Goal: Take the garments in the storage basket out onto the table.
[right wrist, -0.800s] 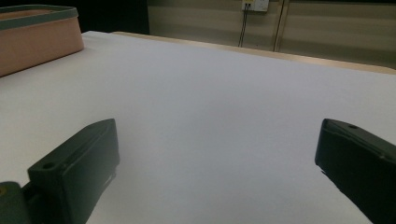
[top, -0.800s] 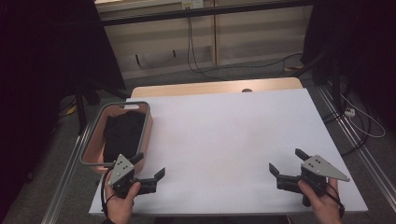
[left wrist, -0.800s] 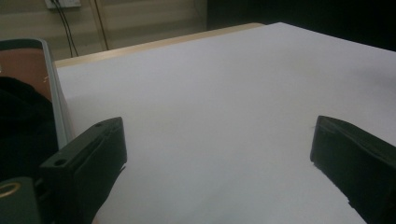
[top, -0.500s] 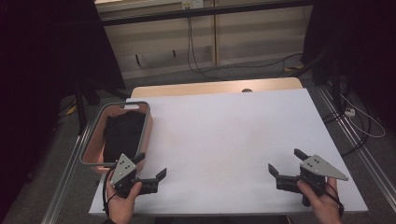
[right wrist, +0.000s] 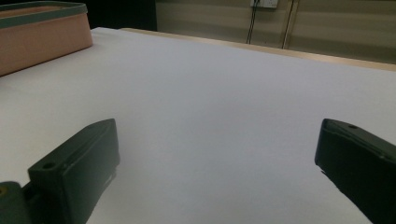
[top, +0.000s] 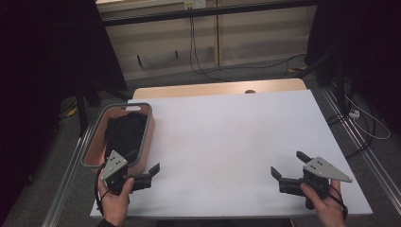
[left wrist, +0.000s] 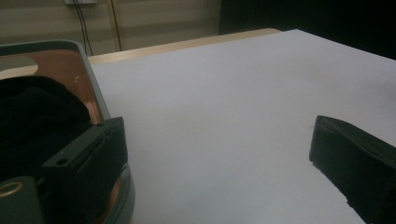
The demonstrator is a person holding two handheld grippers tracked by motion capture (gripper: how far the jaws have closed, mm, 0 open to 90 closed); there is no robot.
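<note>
A pink basket with a grey rim (top: 149, 124) stands at the left of the white table and holds a black cloth (top: 124, 133). My left gripper (top: 144, 161) is held low just in front of the basket's near right corner, open and with nothing in it. In the left gripper view its left jaw overlaps the basket rim (left wrist: 93, 88) and the black cloth (left wrist: 37, 112) lies beyond, with the gripper (left wrist: 217, 135) itself over bare table. My right gripper (top: 287, 163) is open and bare near the front right of the table. The right gripper view shows that gripper (right wrist: 217, 135) facing across the sheet toward the basket (right wrist: 42, 42).
A white sheet (top: 227, 142) covers the table, and a strip of wooden top (top: 217, 89) shows at the far edge. Metal rails (top: 359, 146) run along both sides. Cables (top: 364, 123) lie on the floor to the right and behind.
</note>
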